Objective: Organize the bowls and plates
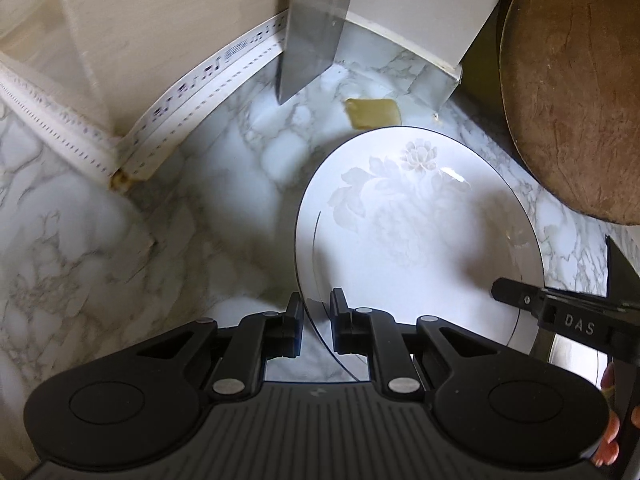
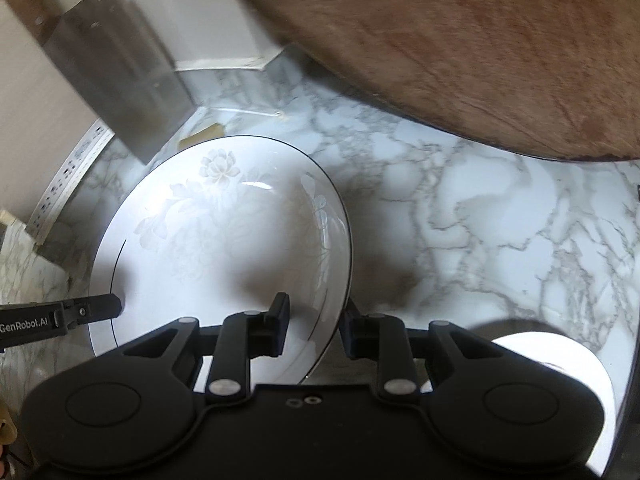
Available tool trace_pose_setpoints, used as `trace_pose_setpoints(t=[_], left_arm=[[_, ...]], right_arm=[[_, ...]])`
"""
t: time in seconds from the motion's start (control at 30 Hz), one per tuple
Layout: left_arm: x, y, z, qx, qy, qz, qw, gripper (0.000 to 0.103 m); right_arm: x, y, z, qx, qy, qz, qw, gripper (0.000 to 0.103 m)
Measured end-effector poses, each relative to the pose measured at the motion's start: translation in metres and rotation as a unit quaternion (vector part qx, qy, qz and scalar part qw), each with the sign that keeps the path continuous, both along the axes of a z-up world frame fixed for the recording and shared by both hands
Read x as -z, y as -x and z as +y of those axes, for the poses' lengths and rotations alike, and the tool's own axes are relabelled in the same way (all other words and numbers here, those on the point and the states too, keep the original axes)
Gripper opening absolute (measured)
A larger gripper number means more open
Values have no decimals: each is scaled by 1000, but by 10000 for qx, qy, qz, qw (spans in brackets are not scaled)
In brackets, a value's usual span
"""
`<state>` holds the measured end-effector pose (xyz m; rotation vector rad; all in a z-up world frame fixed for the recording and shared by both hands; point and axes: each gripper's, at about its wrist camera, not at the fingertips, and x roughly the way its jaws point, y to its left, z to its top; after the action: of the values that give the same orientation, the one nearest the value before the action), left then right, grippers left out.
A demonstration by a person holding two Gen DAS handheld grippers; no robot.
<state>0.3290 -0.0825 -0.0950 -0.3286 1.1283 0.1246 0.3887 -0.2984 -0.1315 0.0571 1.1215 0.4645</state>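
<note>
A white deep plate with a pale flower print and a thin dark rim hangs a little above the marble counter, held from both sides. My left gripper is shut on its left rim. One finger of the right gripper reaches the opposite rim. In the right wrist view the same plate fills the left half, and my right gripper is shut on its right rim. A finger of the left gripper shows at the plate's far side.
A round wooden board leans over the counter's back right. A steel cleaver blade hangs against the back wall, with a small yellow pad below it. A bright white round dish sits at the lower right.
</note>
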Motion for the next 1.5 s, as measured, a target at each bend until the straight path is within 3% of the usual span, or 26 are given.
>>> trace_pose_setpoints(t=[0.47,0.83,1.0,1.17,1.5], left_arm=[[1,24,14,-239,115,109,9996,13],[-1,22,11,-216,-104,118,9996,13],[-13,21,12,-55,-226,40,9997,13],[-26,18,20,23,-331,79,9994,13],[-4,26,27,-112,-321,289,9990,14]], right_arm=[[-1,11,19,-391,2,-6,9992,27],[0,15,22,-367,20,-71,9993,28],[-8,17,23,-259,68,-364,9990,21],[-17,15,26,-315,-132,-377,9987,18],[-4,25,38,-581,-65,-250,9980,19]])
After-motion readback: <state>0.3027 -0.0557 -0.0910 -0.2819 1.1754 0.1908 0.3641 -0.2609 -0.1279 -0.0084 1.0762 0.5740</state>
